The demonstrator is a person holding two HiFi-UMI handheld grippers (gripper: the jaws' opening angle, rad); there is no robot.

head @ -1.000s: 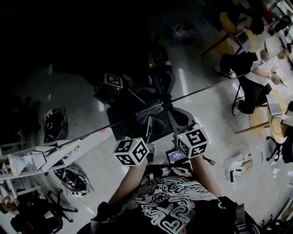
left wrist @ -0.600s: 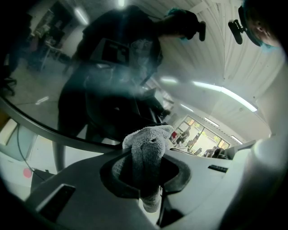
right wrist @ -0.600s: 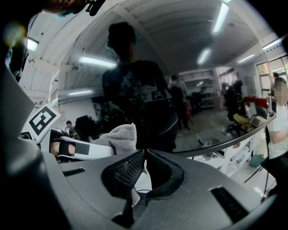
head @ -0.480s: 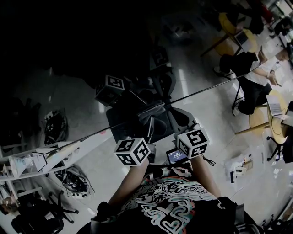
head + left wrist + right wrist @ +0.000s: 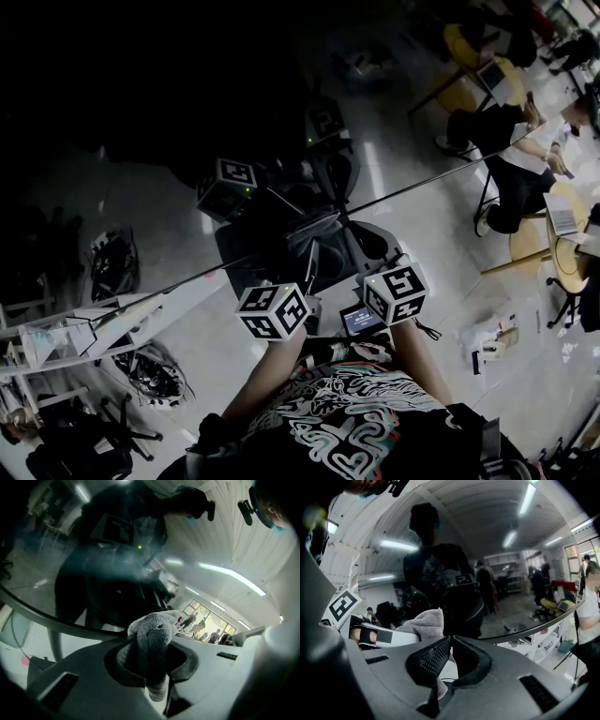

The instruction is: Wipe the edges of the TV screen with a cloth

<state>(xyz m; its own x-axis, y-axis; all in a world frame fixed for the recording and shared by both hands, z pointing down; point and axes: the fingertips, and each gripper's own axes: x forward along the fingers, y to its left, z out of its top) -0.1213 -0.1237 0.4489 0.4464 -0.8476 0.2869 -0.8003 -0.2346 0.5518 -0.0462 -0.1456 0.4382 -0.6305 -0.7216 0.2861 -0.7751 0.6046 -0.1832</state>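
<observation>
The grey cloth (image 5: pixel 152 631) is clamped between the jaws of the left gripper (image 5: pixel 150 641) and is held at the edge of the TV screen (image 5: pixel 169 112). The jaws of the right gripper (image 5: pixel 449 640) are closed tip to tip, with the cloth just beside them.

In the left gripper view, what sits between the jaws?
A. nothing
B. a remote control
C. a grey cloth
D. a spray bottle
C: the left gripper has its jaws closed on a grey cloth that sticks out past them.
</observation>
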